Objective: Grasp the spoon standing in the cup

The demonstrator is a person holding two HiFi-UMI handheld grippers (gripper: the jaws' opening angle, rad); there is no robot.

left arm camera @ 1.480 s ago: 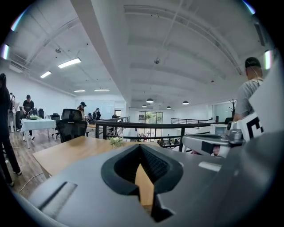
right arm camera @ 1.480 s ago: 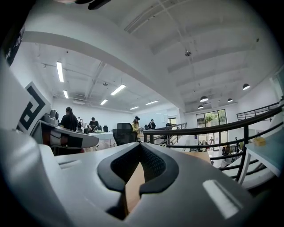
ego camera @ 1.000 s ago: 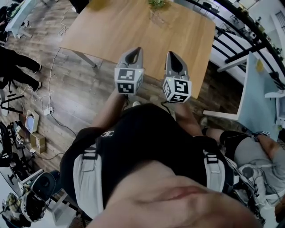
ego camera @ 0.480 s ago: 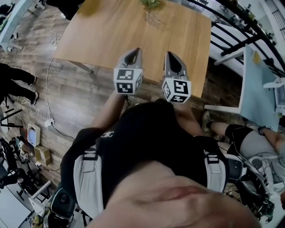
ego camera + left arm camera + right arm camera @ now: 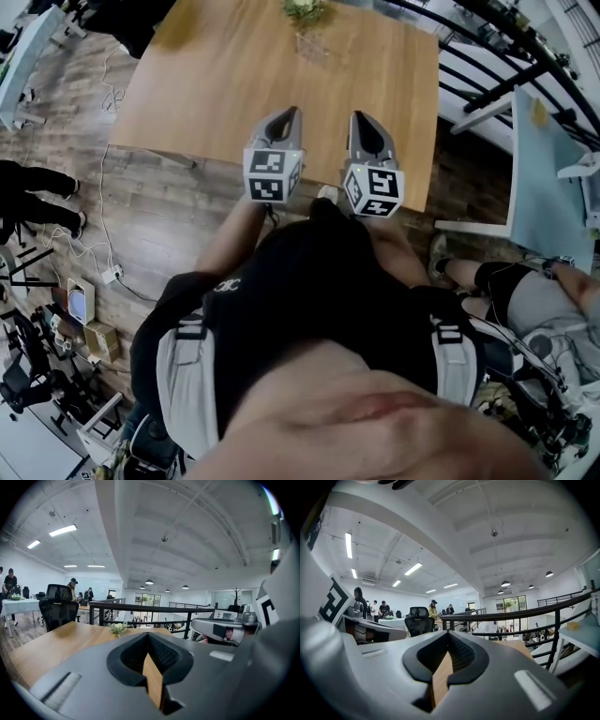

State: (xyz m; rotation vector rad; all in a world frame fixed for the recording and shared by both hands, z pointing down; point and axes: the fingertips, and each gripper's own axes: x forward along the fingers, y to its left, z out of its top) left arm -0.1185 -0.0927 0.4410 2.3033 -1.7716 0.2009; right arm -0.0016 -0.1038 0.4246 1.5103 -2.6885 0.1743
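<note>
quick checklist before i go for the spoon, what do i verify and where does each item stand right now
1. Cup and spoon in sight: not ok. No view shows them, only a small plant at the far end of the table.
2. Left gripper ready to grasp: not ok. Jaws together, nothing between them.
3. Right gripper ready to grasp: not ok. Jaws together, empty.
4. Grippers at the table: ok. Both tips appear over its near edge.
5. Grippers apart from each other: ok. Side by side, not touching.
</note>
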